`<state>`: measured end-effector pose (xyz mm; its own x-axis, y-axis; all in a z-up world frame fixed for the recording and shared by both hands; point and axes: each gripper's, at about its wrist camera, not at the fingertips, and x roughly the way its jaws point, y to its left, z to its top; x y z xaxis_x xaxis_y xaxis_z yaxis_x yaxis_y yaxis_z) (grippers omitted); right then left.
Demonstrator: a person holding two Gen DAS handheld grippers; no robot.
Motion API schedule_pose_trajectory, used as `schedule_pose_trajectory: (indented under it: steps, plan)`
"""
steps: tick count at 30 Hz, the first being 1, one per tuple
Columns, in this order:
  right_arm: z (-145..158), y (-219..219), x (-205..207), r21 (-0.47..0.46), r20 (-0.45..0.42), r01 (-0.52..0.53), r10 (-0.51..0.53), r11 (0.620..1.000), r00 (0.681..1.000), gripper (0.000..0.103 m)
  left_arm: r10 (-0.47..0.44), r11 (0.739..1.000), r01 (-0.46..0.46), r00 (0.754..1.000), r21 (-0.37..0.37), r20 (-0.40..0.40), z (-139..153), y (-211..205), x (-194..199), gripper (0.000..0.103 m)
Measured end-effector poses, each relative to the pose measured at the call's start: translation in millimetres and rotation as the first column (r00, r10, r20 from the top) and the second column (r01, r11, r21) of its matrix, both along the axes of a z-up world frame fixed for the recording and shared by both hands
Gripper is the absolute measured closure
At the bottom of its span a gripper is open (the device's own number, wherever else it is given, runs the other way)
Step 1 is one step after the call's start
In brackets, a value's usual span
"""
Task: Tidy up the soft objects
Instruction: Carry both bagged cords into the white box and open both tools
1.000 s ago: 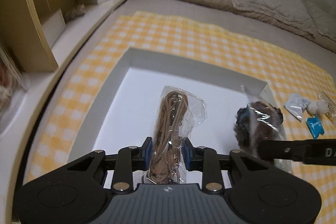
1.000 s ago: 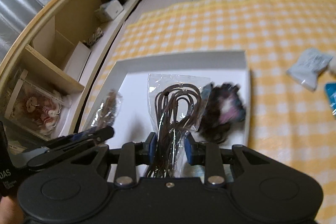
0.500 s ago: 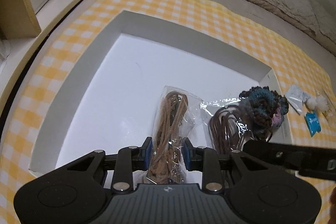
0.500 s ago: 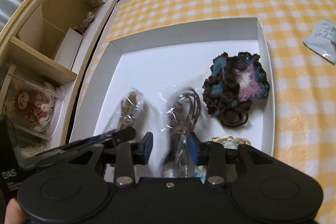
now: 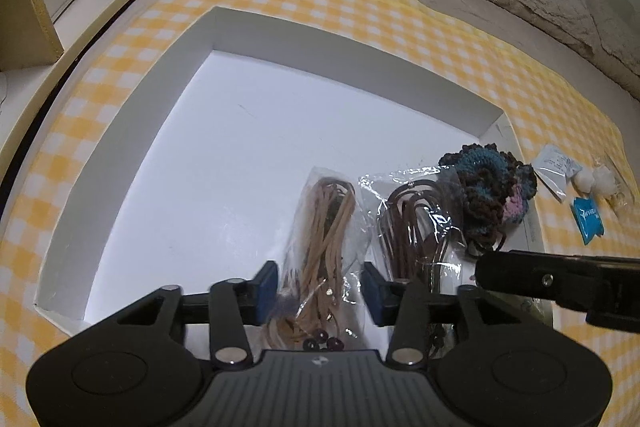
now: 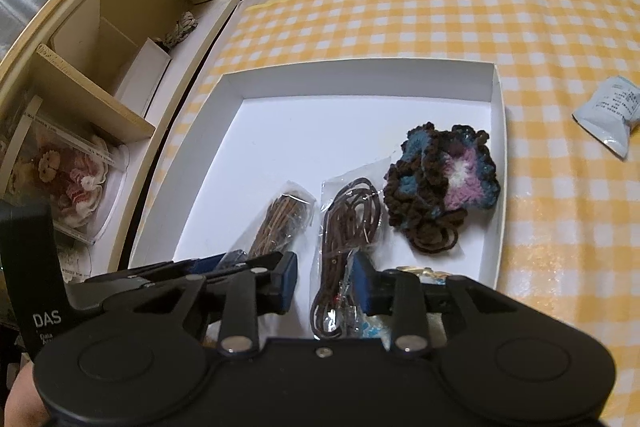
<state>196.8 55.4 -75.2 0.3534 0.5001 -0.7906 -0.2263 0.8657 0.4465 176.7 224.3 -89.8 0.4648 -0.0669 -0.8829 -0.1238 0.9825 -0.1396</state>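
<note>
Both grippers angle steeply down into white box [image 6: 496, 163]. Left gripper [image 5: 319, 291] jaws just opened, tan cord bag [image 5: 324, 227] loose between pads, lying in box. Right gripper [image 6: 325, 283] parted, just narrowing around dark cord bag [image 6: 348, 227], pads not pressing.

Each wrist camera looked steeply down along its own fingers, close above the shallow white cardboard tray [image 5: 132, 147]. Both views shared that tray [image 6: 496, 147] and the yellow-checked cloth [image 6: 440, 19].
</note>
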Motion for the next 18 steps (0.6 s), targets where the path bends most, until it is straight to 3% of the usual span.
schedule_pose_trajectory:
  steps: [11,13,15,18]
  plan:
    - [9.2,-14.7,-5.2,-0.016,0.031,-0.004,0.004,1.000,1.000,0.071,-0.044,0.999,0.044,0.999,-0.012,0.001,8.4,-5.6,-7.3,0.044]
    - [11.7,-20.5,-6.0,-0.019,0.035,-0.005,0.005,1.000,0.999,0.071,-0.051,0.999,0.050,0.999,0.012,0.005,10.5,-7.9,-7.4,0.040]
    - [14.8,-26.8,-6.5,-0.028,0.042,-0.005,0.007,1.000,0.999,0.070,-0.062,0.998,0.061,0.998,0.030,0.016,11.9,-9.6,-7.6,0.029]
    - [18.4,-37.2,-6.7,-0.046,0.055,0.005,-0.002,0.999,0.998,0.066,-0.067,0.997,0.066,0.998,0.036,0.018,12.8,-10.1,-7.3,0.028]
